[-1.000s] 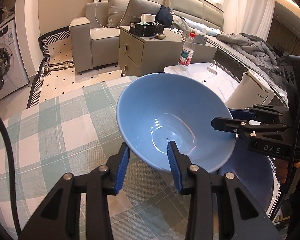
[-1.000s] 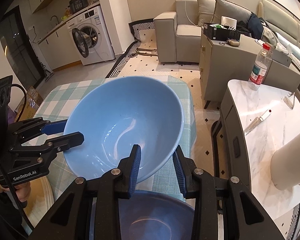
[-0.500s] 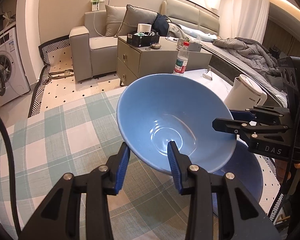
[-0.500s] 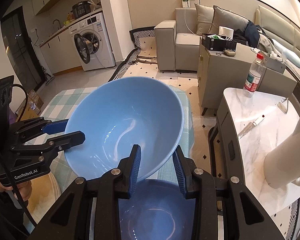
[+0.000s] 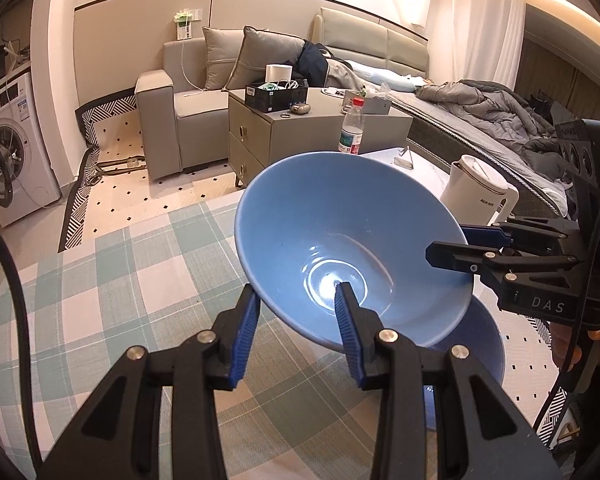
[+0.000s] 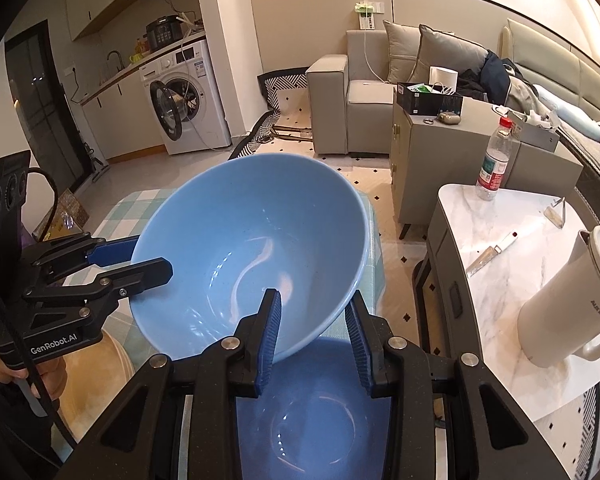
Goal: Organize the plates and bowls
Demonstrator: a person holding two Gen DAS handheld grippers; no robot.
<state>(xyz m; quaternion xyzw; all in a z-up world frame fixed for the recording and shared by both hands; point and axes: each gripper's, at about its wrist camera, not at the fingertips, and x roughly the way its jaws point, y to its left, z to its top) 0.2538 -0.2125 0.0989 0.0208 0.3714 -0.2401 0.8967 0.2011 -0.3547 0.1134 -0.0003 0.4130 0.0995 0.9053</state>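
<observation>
Above the checked tablecloth (image 5: 112,280): one light blue bowl (image 5: 352,248), held off the surface and tilted, its opening turned toward both cameras. Left gripper (image 5: 296,312): blue-padded fingers (image 5: 346,320) closed on the bowl's near rim, one pad against the inside wall, the other against the outside. Right gripper (image 6: 312,328): fingers likewise closed across the bowl's rim at the opposite edge, one pad inside and one outside; seen from the left wrist view it enters from the right side (image 5: 452,248). Directly beneath the held bowl: a second, darker blue bowl (image 6: 320,412), sitting upright on the table near its right edge; whether the two bowls touch cannot be told. Right of the table, just beside it: a white marble-topped counter (image 6: 512,224) bearing a white electric kettle (image 6: 572,300) at its near end, a knife (image 6: 488,252) lying flat in the middle, and a clear plastic water bottle (image 6: 494,160) with a red cap standing at the far end. Farther off: a grey cabinet (image 5: 280,136) with a black box on top, a grey sofa (image 5: 188,104) with cushions, and a bed with rumpled grey bedding (image 5: 496,108) to the far right. Far left: a white front-loading washing machine (image 6: 188,92) with its door open.
</observation>
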